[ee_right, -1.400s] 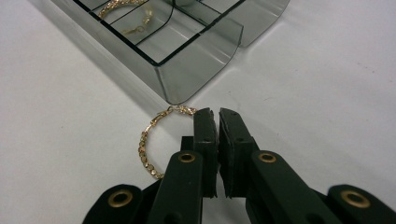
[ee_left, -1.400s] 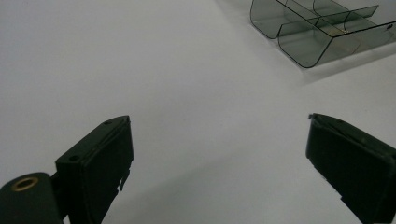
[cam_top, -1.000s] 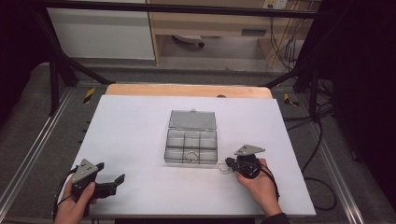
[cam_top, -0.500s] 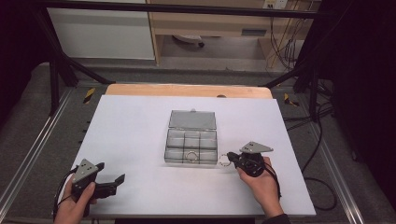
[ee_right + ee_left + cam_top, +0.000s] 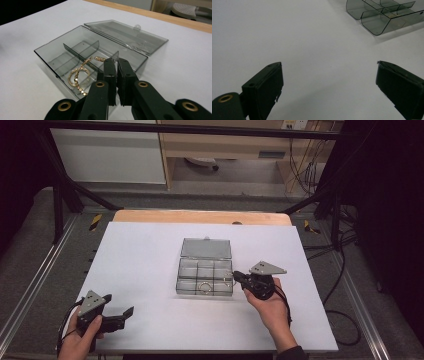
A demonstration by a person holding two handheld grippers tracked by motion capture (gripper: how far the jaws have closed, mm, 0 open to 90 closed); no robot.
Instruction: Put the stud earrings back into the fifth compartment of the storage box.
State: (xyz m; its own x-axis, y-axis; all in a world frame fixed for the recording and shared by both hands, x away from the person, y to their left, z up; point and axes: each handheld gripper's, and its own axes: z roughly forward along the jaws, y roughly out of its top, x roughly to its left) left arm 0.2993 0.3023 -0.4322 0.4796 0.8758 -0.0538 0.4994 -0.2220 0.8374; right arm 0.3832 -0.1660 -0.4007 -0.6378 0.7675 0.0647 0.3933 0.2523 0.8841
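On the white counter (image 5: 150,255), near its middle, sits a smoke-grey transparent plastic compartment box (image 5: 205,276) with its hinged lid (image 5: 206,248) thrown fully back and lying flat on the far side. Thin dividers split the tray into small cells. A gold-coloured chain bracelet made of small round links (image 5: 79,75) lies curled in a loop inside the tray, draped across a divider near the front wall; from the high view it appears as a pale ring (image 5: 205,287) in the near row, about the middle.

Just beside the box's right end, the right tongs (image 5: 236,277) point at it, held in the person's right hand (image 5: 270,307). In the right gripper view these tongs (image 5: 117,65) have their black jaws pressed nearly together with only a sliver between them, and nothing can be seen caught there; the tips hang at the box's near edge.

Well apart, at the counter's near left corner, the left tongs (image 5: 125,312) rest low in the left hand (image 5: 82,340). Their jaws stand wide, empty, over bare white surface, with a corner of the box (image 5: 384,15) beyond them.
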